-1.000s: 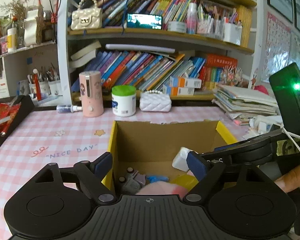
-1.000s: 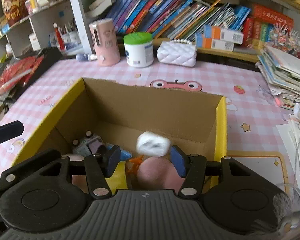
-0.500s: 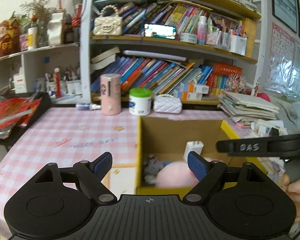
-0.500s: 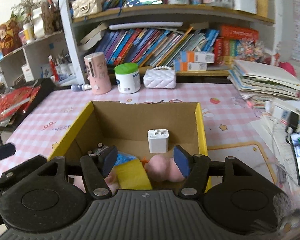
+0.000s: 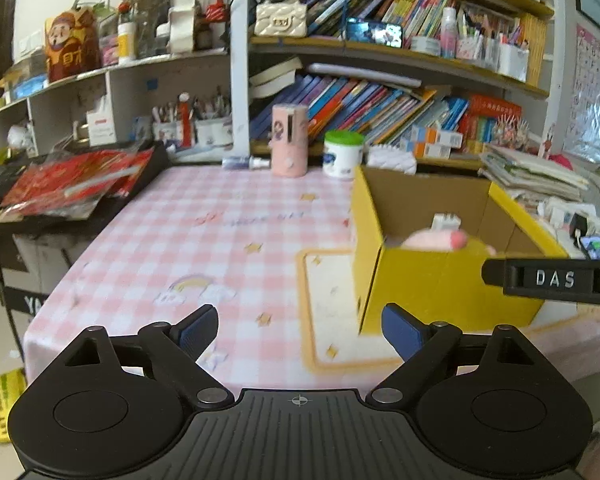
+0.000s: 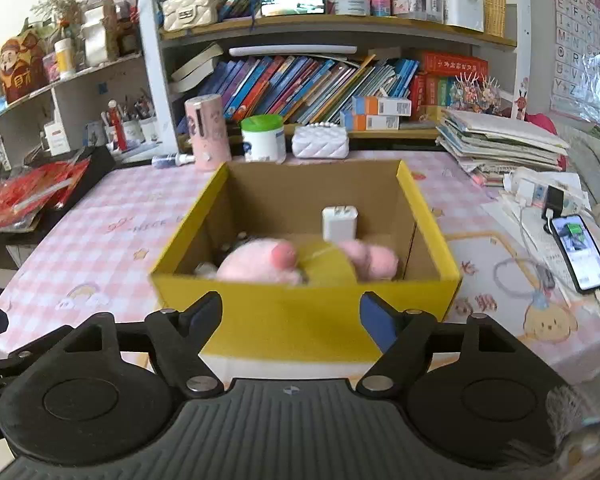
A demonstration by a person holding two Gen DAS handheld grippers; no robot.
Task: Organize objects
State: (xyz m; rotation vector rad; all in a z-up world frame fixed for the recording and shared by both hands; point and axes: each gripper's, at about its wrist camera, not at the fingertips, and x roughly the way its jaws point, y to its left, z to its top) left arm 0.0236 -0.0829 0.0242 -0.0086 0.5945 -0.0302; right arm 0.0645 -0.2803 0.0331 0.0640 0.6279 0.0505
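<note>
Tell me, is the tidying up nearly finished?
Looks close. Done: the yellow box already holds a pink plush toy and a white charger. In hand: nothing; the left gripper and right gripper have just been opening, with nothing between the jaws. Maybe left: the pink cylinder, green-lidded jar and white quilted purse stand behind the box.

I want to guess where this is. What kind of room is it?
Probably a child's study corner at home: shelves packed with picture books, an alphabet poster on the wall, and a pink checked cartoon tablecloth.
</note>
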